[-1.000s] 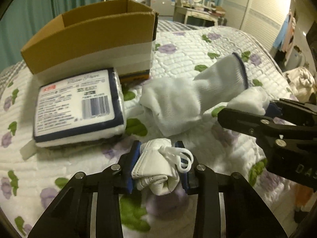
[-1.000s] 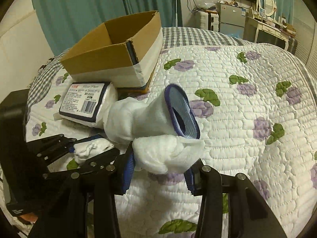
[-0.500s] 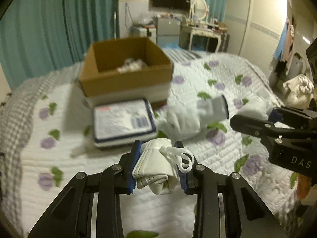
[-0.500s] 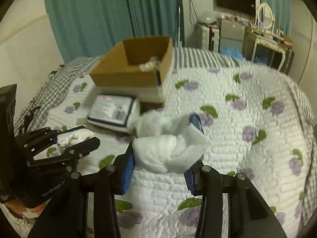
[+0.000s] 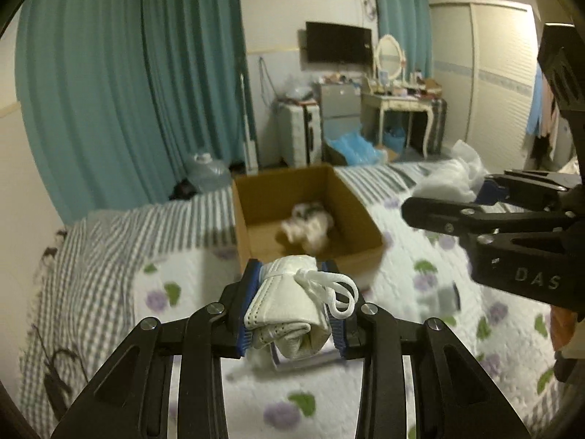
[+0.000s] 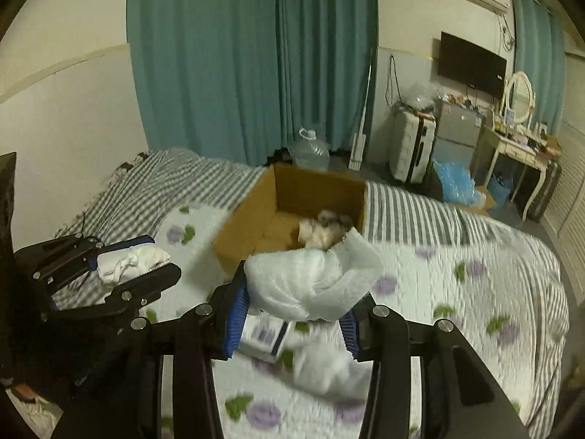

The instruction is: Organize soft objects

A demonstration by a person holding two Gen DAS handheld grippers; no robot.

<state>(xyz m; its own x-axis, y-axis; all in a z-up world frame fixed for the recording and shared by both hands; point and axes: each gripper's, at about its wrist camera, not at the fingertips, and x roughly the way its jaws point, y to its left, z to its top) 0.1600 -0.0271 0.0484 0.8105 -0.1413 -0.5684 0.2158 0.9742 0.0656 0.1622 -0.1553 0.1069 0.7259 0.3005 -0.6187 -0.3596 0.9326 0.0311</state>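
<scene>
Aloft: folded perforated mask (image 5: 283,311), crumpled sock (image 6: 310,278), open cardboard box (image 5: 303,216).

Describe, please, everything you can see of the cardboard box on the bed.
The cardboard box is plain brown corrugated card, open-topped, with no top flaps showing. It sits upright on the bed, straddling the striped cover and the floral quilt. Inside, on its floor near one corner, lies a fluffy pale soft item, blurred. Neither gripper touches the box; both are nearer the camera than it, each clamping a white soft object.
</scene>
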